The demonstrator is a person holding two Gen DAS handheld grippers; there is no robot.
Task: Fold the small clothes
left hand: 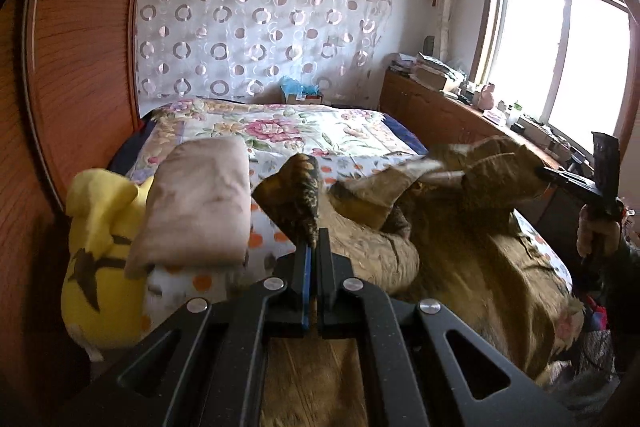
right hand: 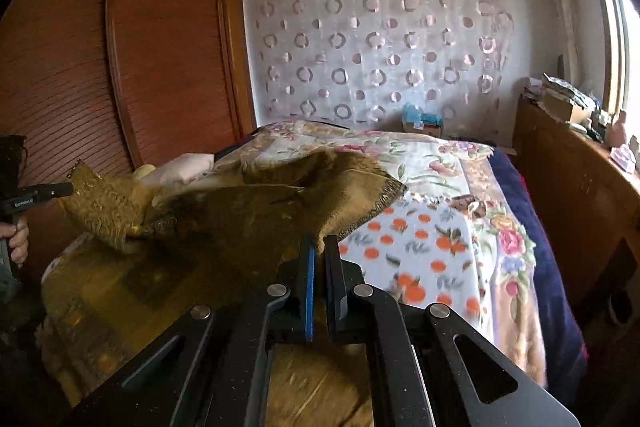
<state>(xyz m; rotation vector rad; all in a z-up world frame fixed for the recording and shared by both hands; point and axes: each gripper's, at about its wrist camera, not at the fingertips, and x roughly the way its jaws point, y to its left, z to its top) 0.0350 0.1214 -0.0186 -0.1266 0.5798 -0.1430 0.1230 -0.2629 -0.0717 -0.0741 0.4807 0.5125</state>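
An olive-brown patterned garment (left hand: 460,247) hangs stretched between my two grippers above the near end of the bed. My left gripper (left hand: 314,247) is shut on one corner of it, which sticks up past the fingertips. My right gripper (right hand: 320,247) is shut on the opposite edge of the garment (right hand: 248,219). In the left wrist view the right gripper (left hand: 560,179) shows at the right, pinching the cloth. In the right wrist view the left gripper (right hand: 60,191) shows at the left, gripping a raised corner. The lifted cloth is motion-blurred.
The bed carries a floral quilt (left hand: 280,131) and an orange-print sheet (right hand: 420,247). A folded beige cloth (left hand: 200,203) and a yellow plush toy (left hand: 100,247) lie at its left. A wooden wardrobe (right hand: 120,67) stands left, a cluttered wooden cabinet (left hand: 440,107) right.
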